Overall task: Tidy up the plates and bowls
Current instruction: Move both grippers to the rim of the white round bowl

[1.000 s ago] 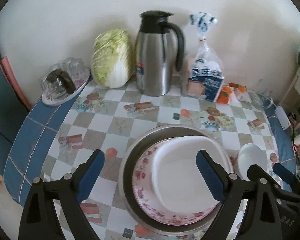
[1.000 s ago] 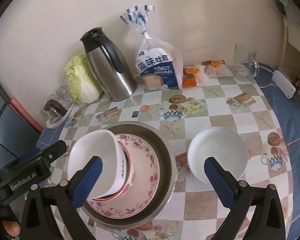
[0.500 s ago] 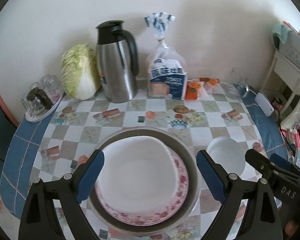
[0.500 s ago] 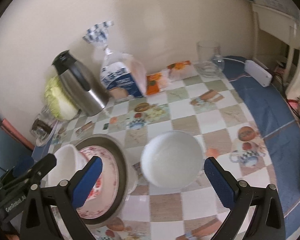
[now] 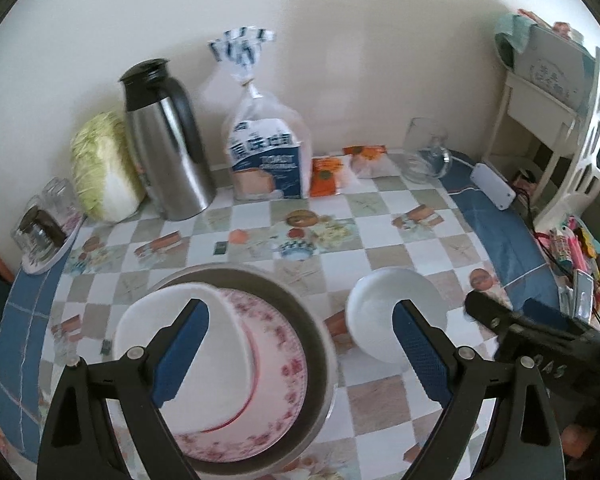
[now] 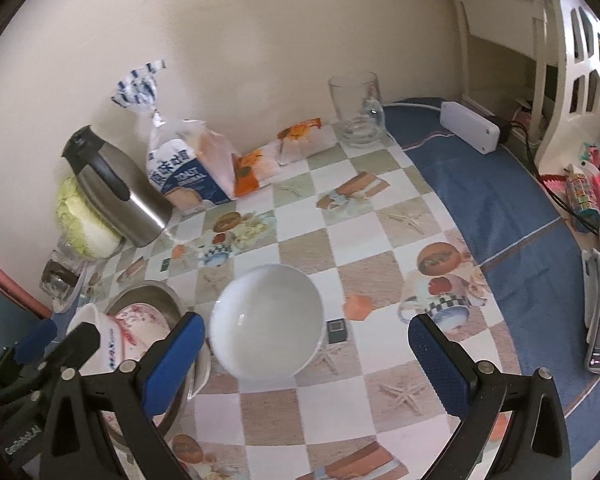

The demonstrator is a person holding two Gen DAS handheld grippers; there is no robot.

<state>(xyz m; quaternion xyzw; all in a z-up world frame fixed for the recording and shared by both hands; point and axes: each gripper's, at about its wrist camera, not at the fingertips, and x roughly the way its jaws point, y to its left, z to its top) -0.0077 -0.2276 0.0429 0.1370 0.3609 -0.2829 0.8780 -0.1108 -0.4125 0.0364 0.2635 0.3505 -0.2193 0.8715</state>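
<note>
My right tongs (image 6: 302, 356), spread wide and empty, hang over the loose white bowl (image 6: 266, 322), which sits on the checked table (image 6: 380, 240) just right of the steel basin (image 5: 320, 344). My left tongs (image 5: 298, 354), also spread, straddle the stacked bowl (image 5: 220, 360) on the floral plate (image 5: 276, 364). Since a second ago, my right tongs have swung rightward to centre on the loose bowl.

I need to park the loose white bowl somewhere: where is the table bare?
Bare checked cloth lies right of the white bowl, toward the blue border, and between it and the glass mug. Crowded: the back wall and the stacked metal basin.
</note>
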